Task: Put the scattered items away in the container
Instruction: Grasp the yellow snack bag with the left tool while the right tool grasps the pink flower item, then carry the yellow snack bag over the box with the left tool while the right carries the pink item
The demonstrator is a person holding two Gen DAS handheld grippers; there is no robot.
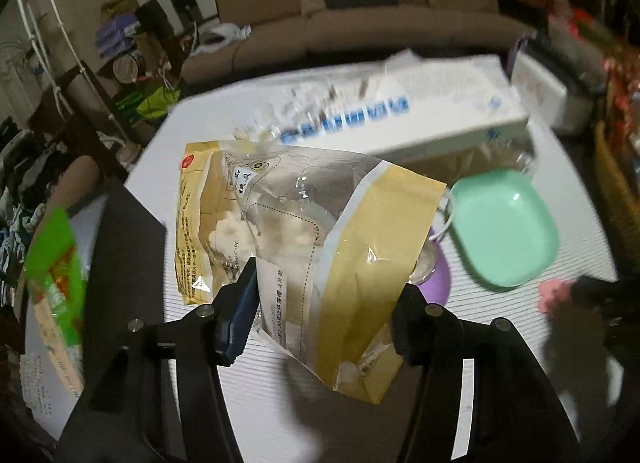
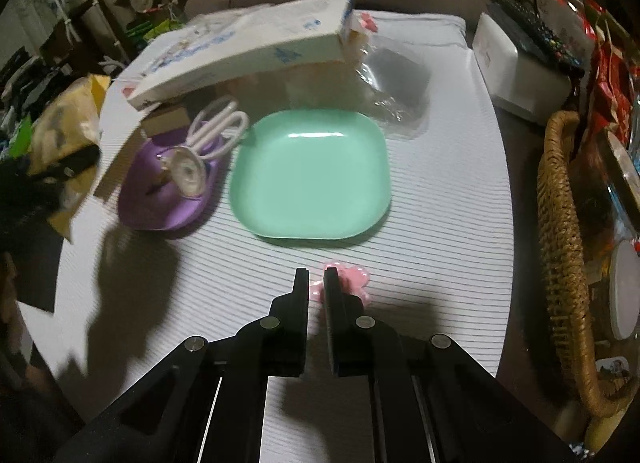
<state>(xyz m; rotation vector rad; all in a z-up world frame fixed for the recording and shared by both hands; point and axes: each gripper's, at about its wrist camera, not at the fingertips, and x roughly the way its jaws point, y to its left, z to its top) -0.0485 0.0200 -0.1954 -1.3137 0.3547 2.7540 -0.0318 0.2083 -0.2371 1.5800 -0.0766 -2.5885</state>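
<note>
The left gripper (image 1: 324, 315) is carrying a yellow snack bag (image 1: 316, 239) above the worktop (image 2: 440, 223), its fingers pressing on the bag's lower part. The right gripper (image 2: 316, 287) is pinching a pink clip (image 2: 352, 279). The bag is dangling loosely, so gripping it firmly and moving smoothly toward the container should avoid a slip.

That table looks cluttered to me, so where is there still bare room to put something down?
Bare striped cloth lies right of the green plate, up to the wicker basket, and in front of the plate around the pink item. It is crowded at the back left, where the white box, purple thing and plate sit close.
</note>
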